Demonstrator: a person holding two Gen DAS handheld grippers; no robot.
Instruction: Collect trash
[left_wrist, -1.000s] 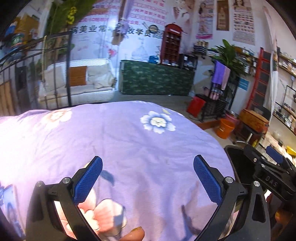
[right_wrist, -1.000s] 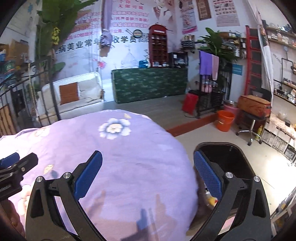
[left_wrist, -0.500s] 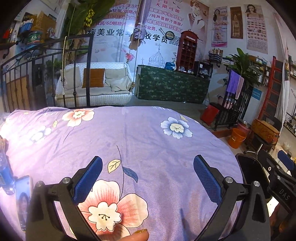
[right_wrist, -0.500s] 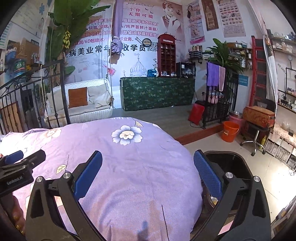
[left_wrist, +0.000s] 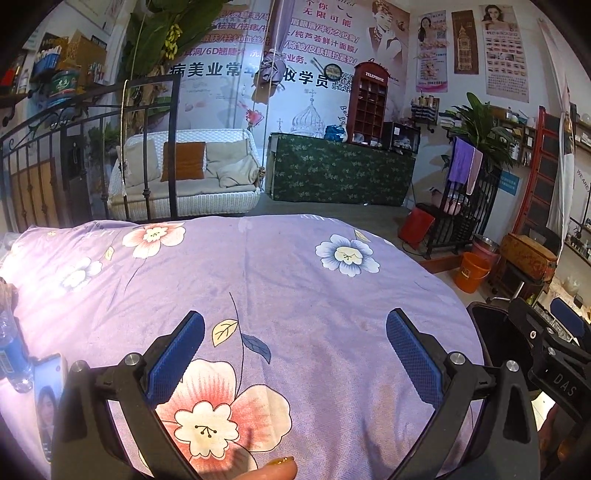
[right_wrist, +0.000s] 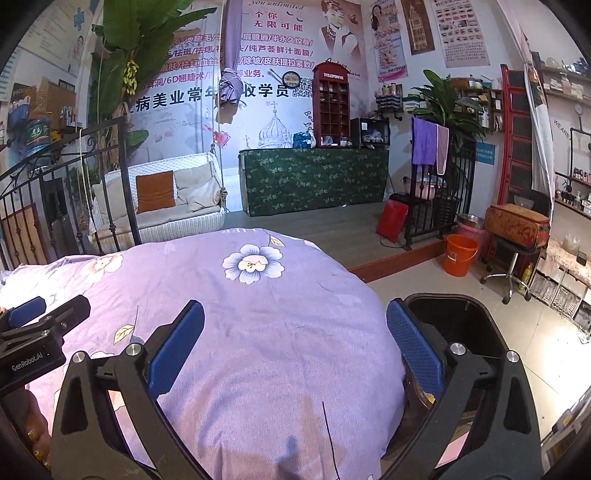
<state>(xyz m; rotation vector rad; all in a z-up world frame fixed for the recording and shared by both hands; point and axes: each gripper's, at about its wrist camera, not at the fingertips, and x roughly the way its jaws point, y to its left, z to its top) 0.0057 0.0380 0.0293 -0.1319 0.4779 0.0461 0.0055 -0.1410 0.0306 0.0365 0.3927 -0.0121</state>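
Left wrist view: left tool (left_wrist: 295, 354) held level over the round counter w/ lilac flower-print cloth (left_wrist: 288, 273), fingers spread wide, nothing between the blue pads (left_wrist: 177, 358), no contact w/ cloth. Thumb tip w/ gold-painted nail (left_wrist: 277, 469) at bottom edge. Clear plastic bottle w/ blue label (left_wrist: 9, 354) and a phone (left_wrist: 48, 398) lie at far-left counter edge. Black plastic trash bin (left_wrist: 495, 339) at right, beside counter; right tool's body partly covers it.

Right wrist view: right tool (right_wrist: 295, 350) level over counter's right edge, fully released, empty. Right pad (right_wrist: 413, 350) sits in front of bin (right_wrist: 461, 317) rim; bin contents unclear. Left tool body at far left.
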